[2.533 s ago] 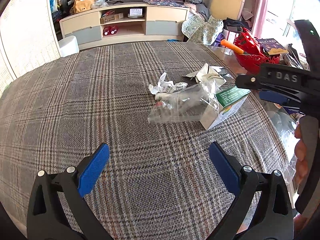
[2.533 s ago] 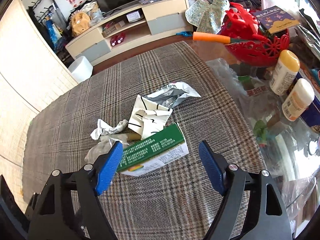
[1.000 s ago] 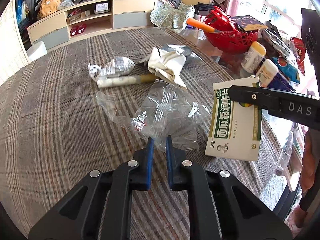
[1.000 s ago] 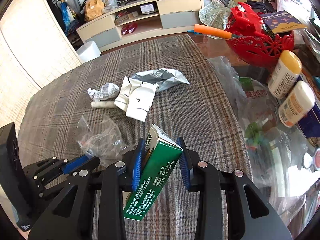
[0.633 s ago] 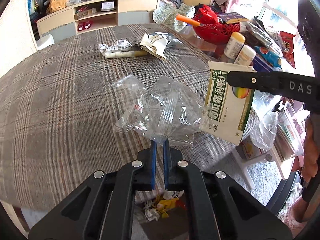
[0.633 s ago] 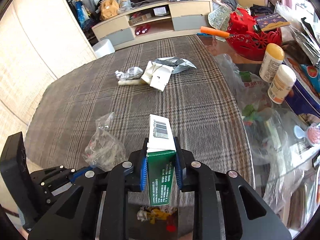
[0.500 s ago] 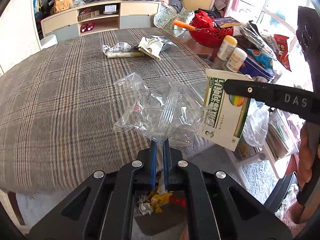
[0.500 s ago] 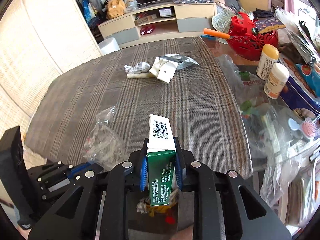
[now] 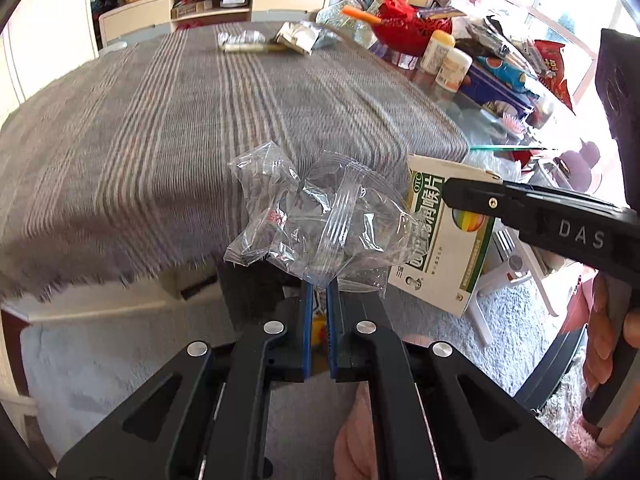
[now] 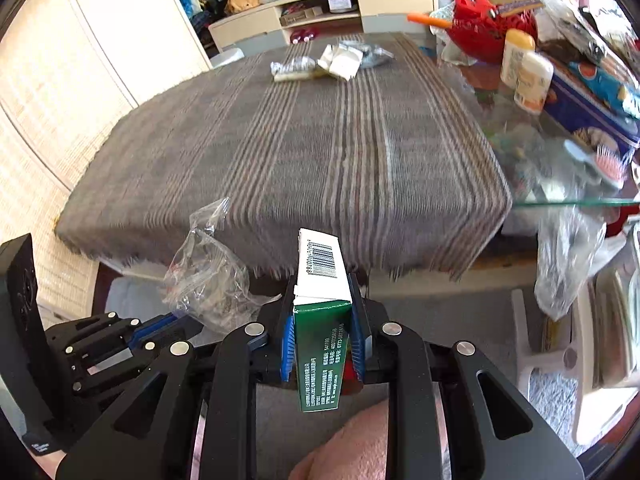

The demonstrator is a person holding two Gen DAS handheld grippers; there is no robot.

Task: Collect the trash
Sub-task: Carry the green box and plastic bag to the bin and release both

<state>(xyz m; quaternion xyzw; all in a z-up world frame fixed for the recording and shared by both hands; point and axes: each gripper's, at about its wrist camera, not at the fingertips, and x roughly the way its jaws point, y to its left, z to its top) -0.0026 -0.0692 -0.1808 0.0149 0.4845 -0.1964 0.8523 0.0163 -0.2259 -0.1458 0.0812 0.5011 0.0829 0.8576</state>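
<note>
A: Items in hand, please.

B: Item one: crumpled clear plastic bag (image 9: 316,216), pinched at its lower edge by the left gripper (image 9: 319,300), jaws all but closed on the film. Item two: green and white carton (image 10: 322,300), clamped across its narrow sides by the right gripper (image 10: 322,340). Both are held off the near edge of the tabletop (image 9: 200,120), over the floor.

A: Still to collect?

B: At the far end of the plaid cloth: a crumpled foil wrapper (image 10: 292,66), a pale stick-shaped piece (image 10: 294,76) just beside it, a folded white wrapper (image 10: 340,60) and a silver packet (image 10: 374,54) at its right. I judge roughly a third done; neither held item is dropped yet. A little coloured litter shows low between the left jaws; I cannot tell what holds it.

A: Carton's orientation?

B: Long axis along the gripper's line, barcode end pointing away toward the tabletop, green end toward the hand. The bag has no clear axis; its bulk fans out ahead of the jaws.
</note>
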